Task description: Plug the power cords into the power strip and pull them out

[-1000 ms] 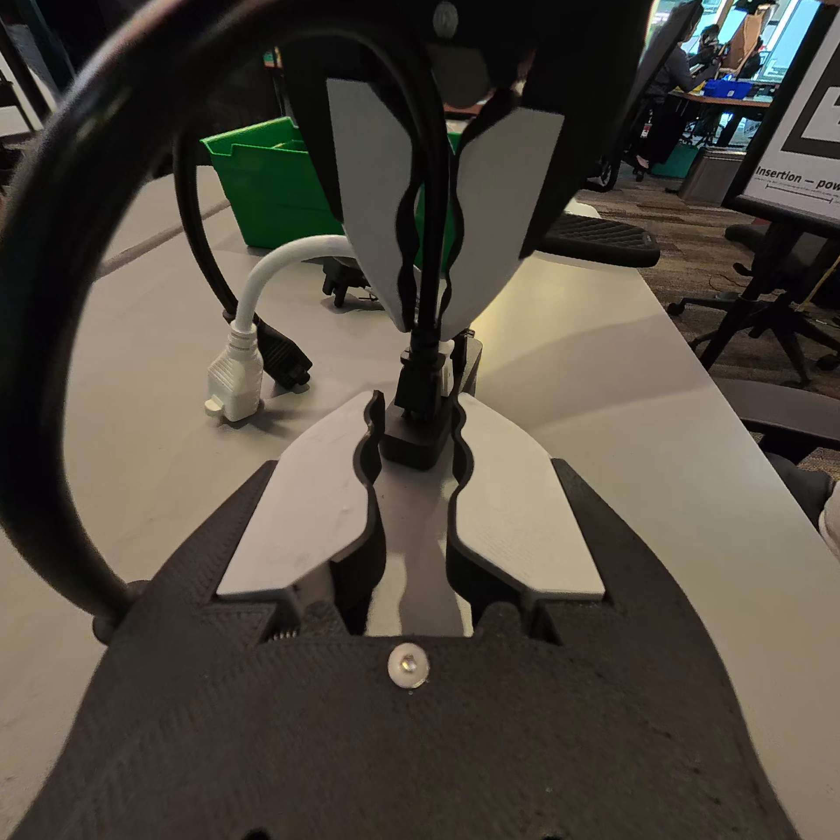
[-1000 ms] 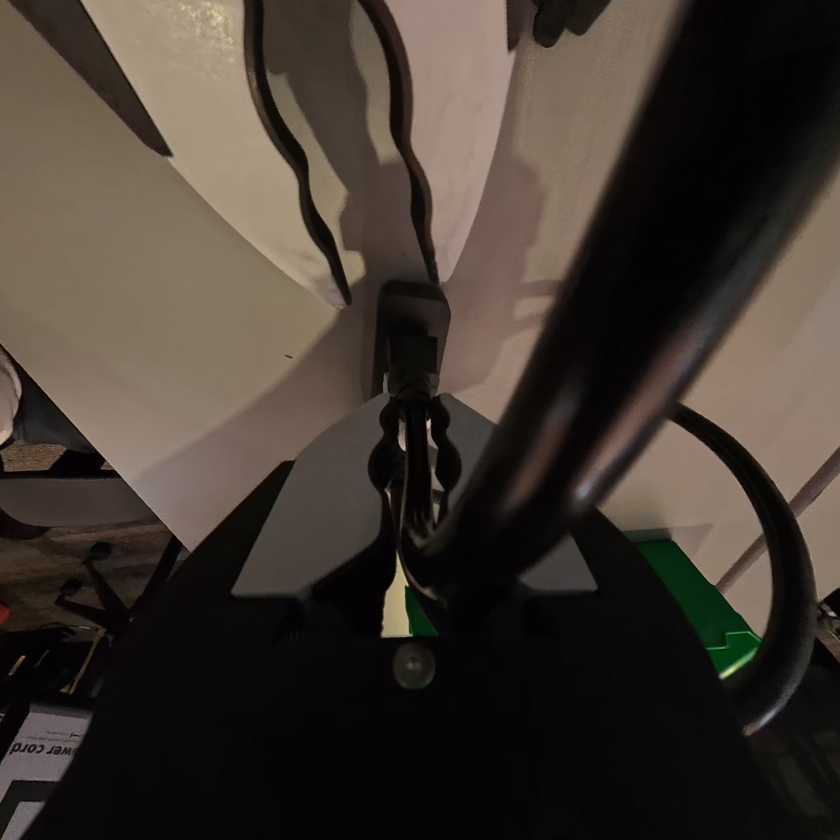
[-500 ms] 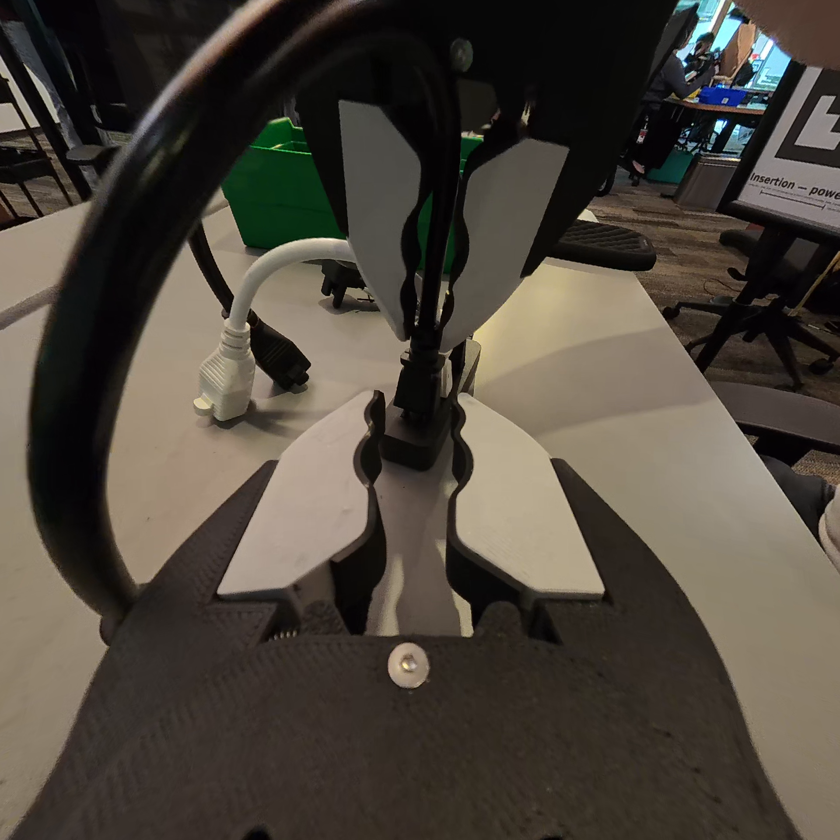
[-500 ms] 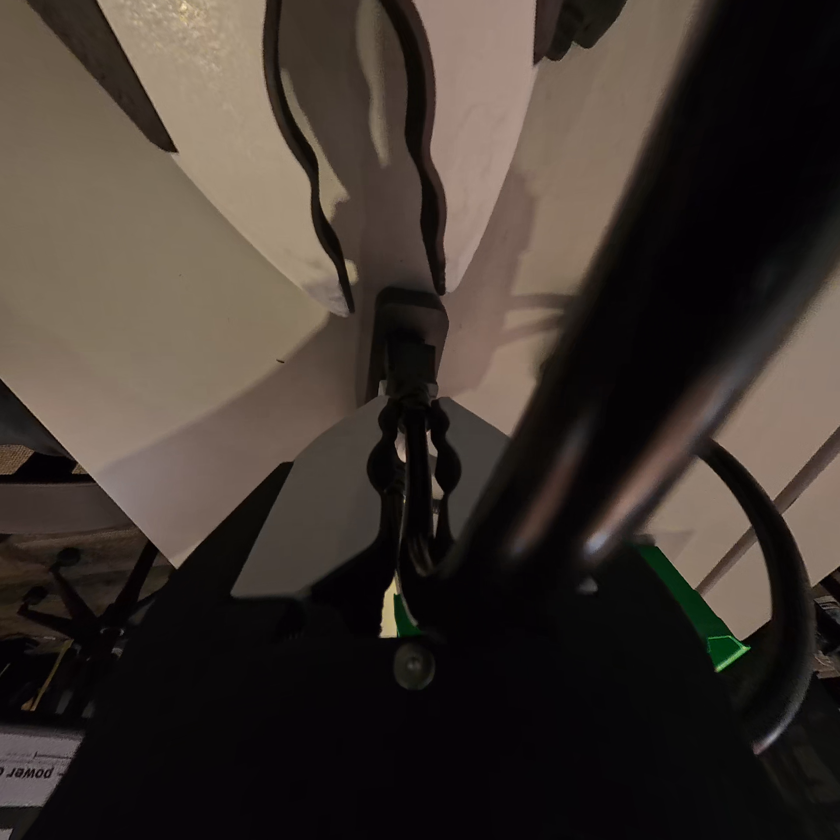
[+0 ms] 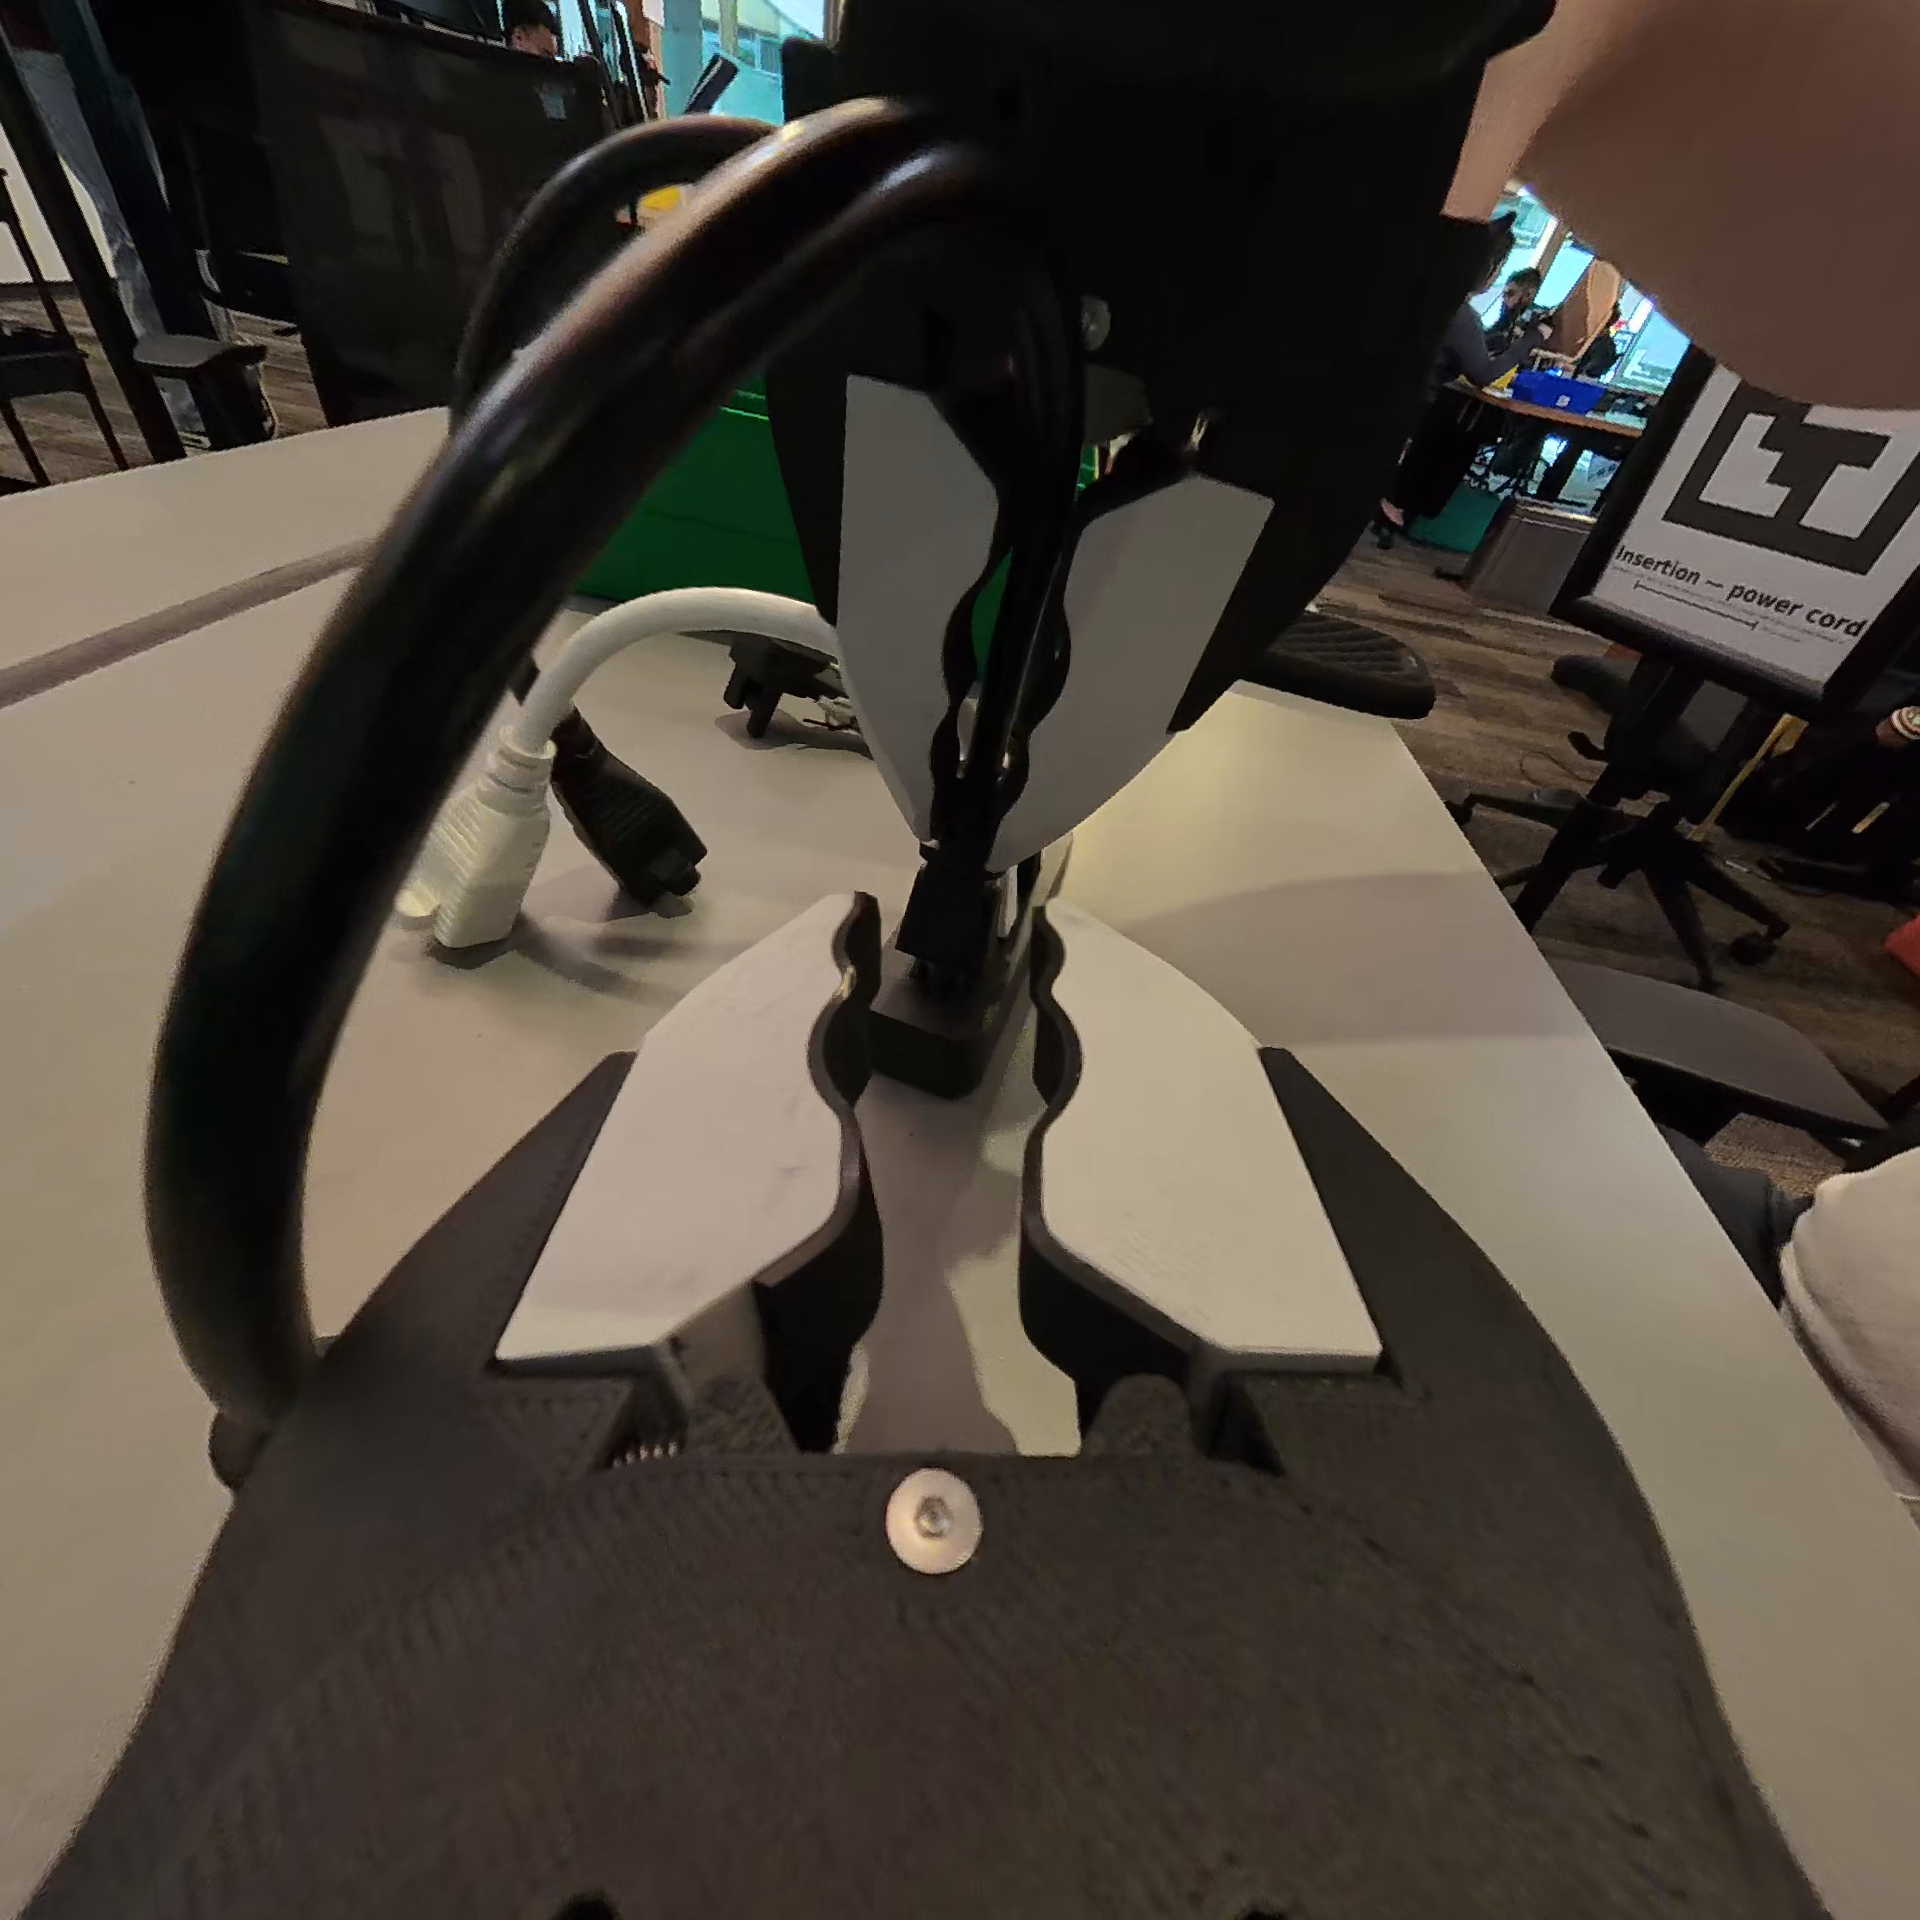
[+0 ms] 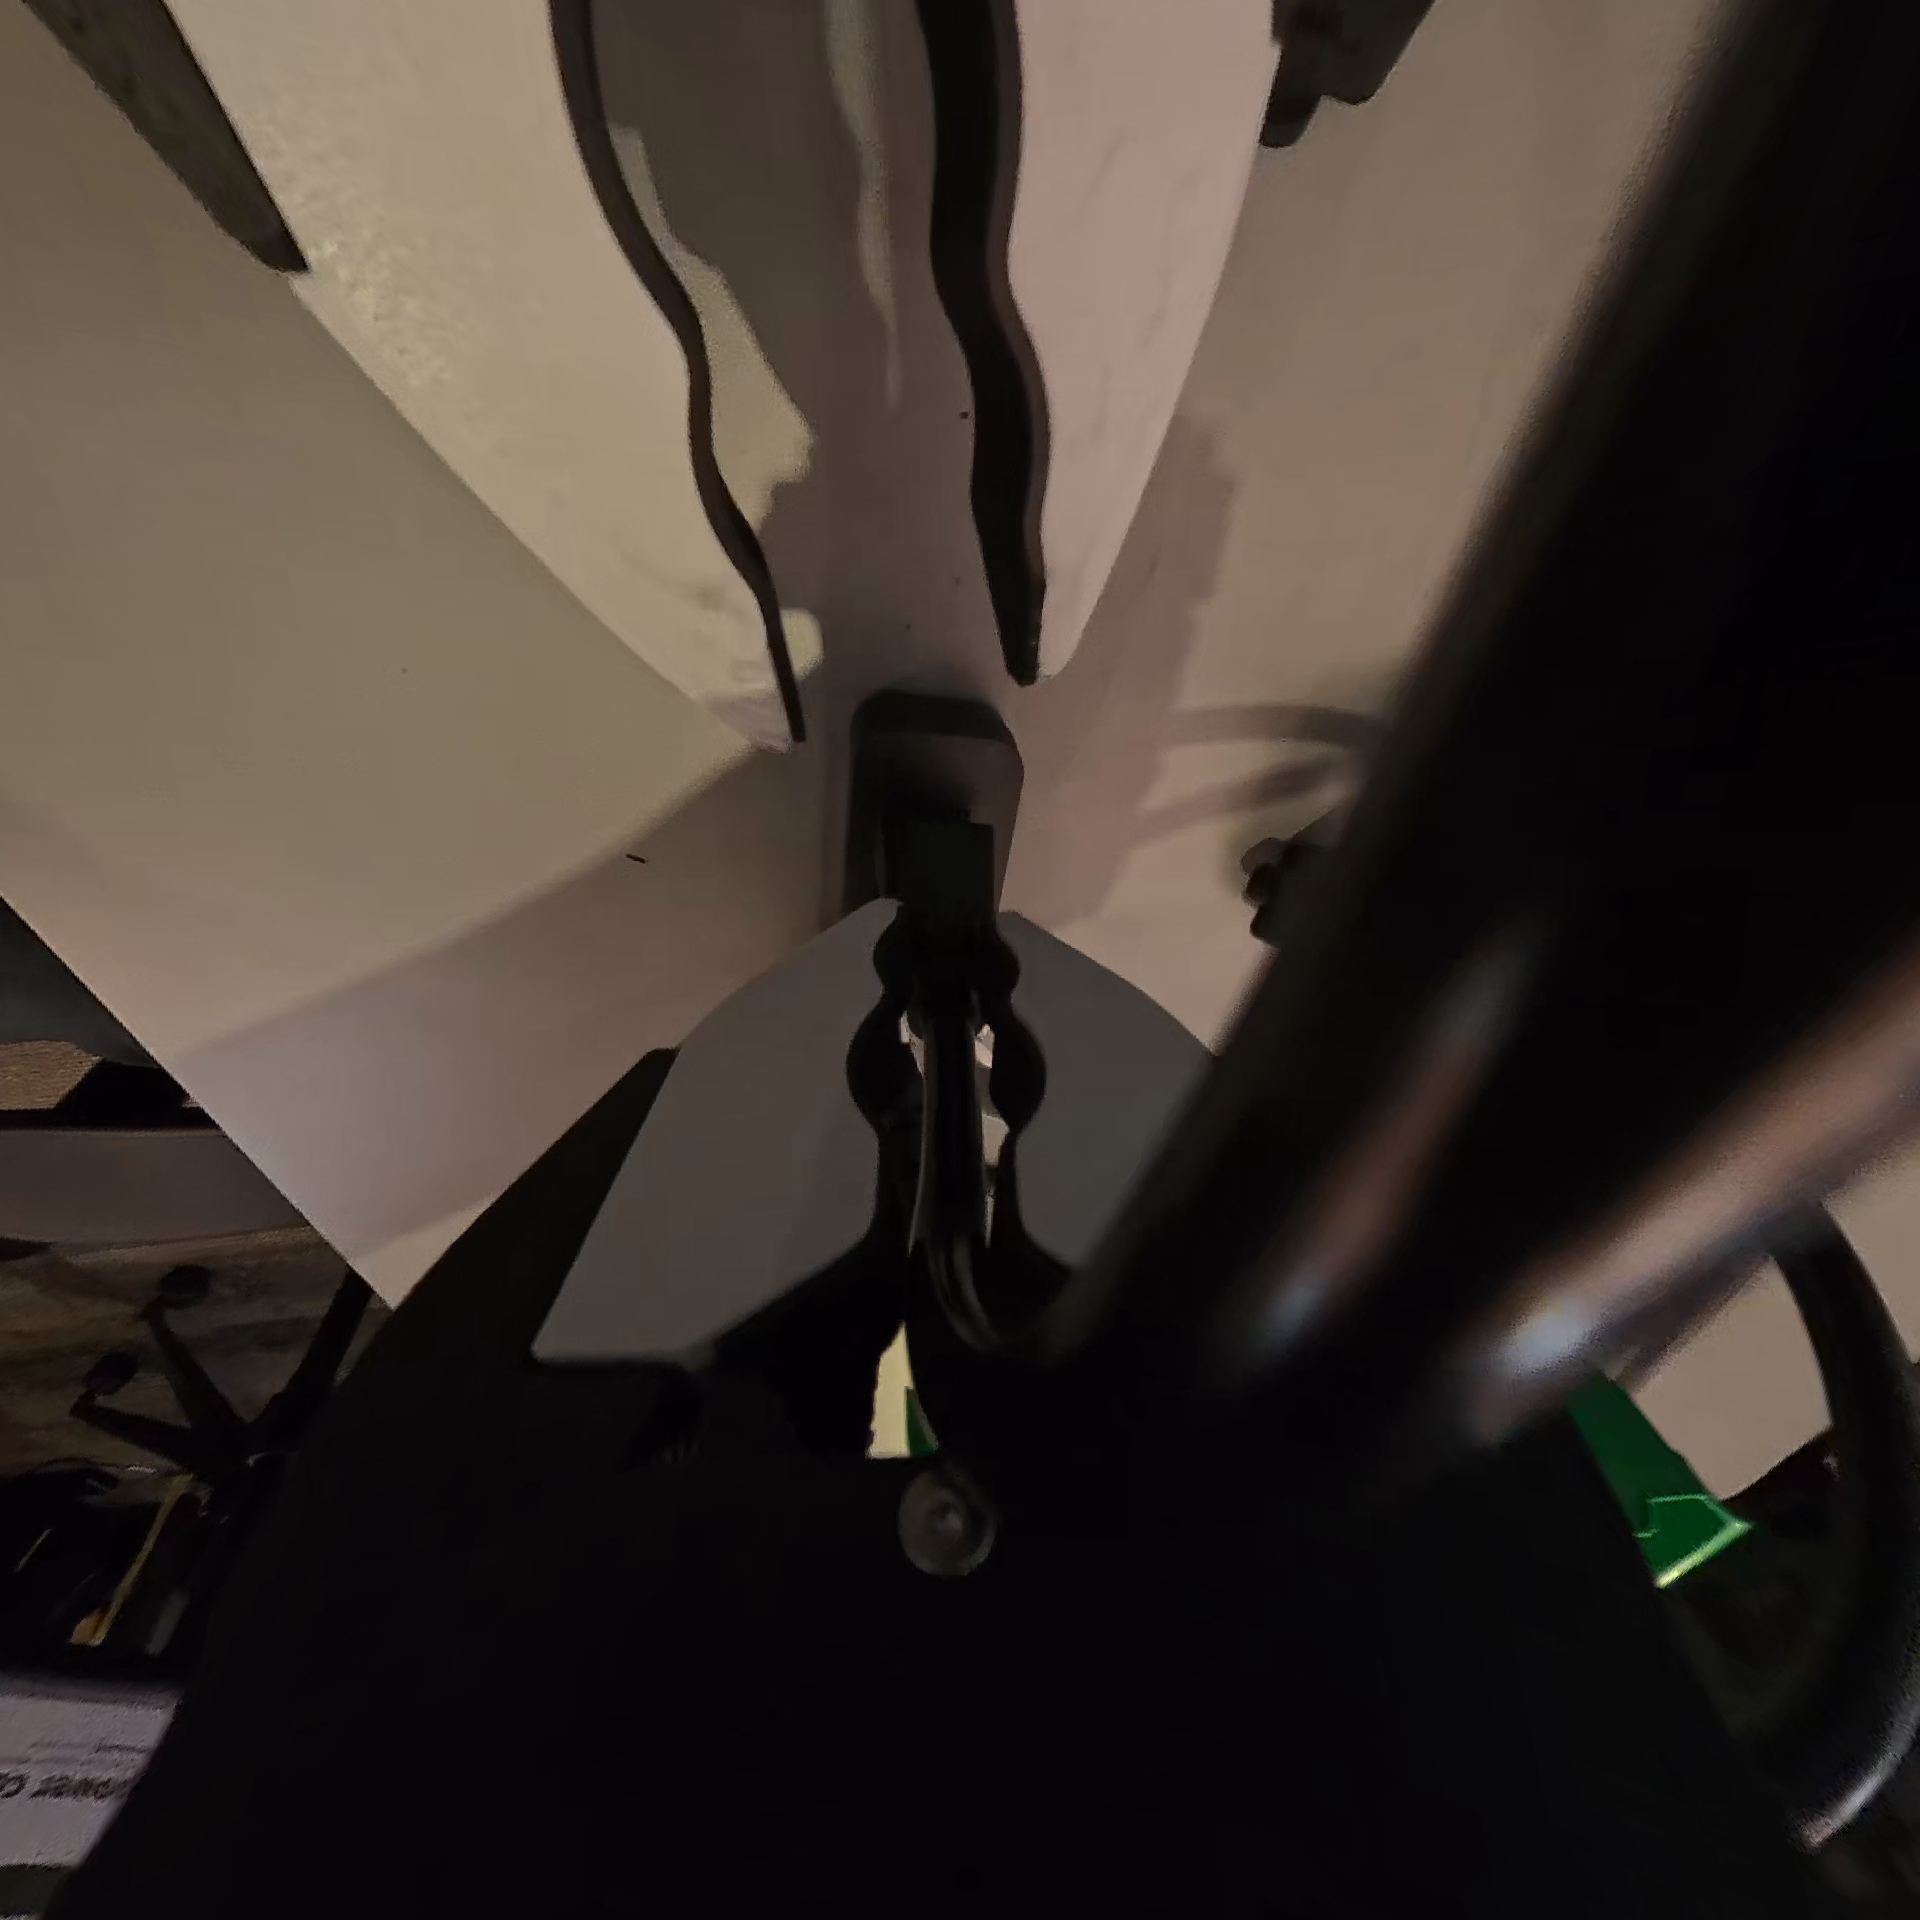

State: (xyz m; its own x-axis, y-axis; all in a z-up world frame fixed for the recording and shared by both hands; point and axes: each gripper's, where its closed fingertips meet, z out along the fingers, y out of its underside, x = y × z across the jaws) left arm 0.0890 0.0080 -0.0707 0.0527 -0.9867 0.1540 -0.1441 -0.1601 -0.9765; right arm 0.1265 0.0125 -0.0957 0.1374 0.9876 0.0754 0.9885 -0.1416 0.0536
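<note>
My left gripper (image 5: 945, 935) lies low on the grey table (image 5: 1299, 987), its jaws shut on the end of the black power strip (image 5: 935, 1039). My right gripper (image 5: 966, 842) comes down from above, shut on a black power cord (image 5: 1008, 623) just behind its plug (image 5: 951, 914). The plug stands upright in the top of the strip, with its prongs just showing at its base. The cord loops wide to the left (image 5: 312, 831). In the right wrist view, my right gripper (image 6: 940, 914) holds the cord above the plug (image 6: 940, 852) and strip (image 6: 935, 743), with the left gripper (image 6: 904, 696) beyond.
A white plug (image 5: 483, 862) and a black plug (image 5: 623, 821) lie on the table to the left, another black plug (image 5: 769, 675) behind them. A green bin (image 5: 707, 499) stands at the back. Office chairs (image 5: 1340, 655) and a framed sign (image 5: 1766, 540) are past the table's right edge. Some 5 centimeters of space lies between my two pairs of fingers.
The right gripper has tilted and lifted a little with the cord, and the cord loop has swung right. The plug sits slightly higher on the strip. The left gripper keeps its hold.
</note>
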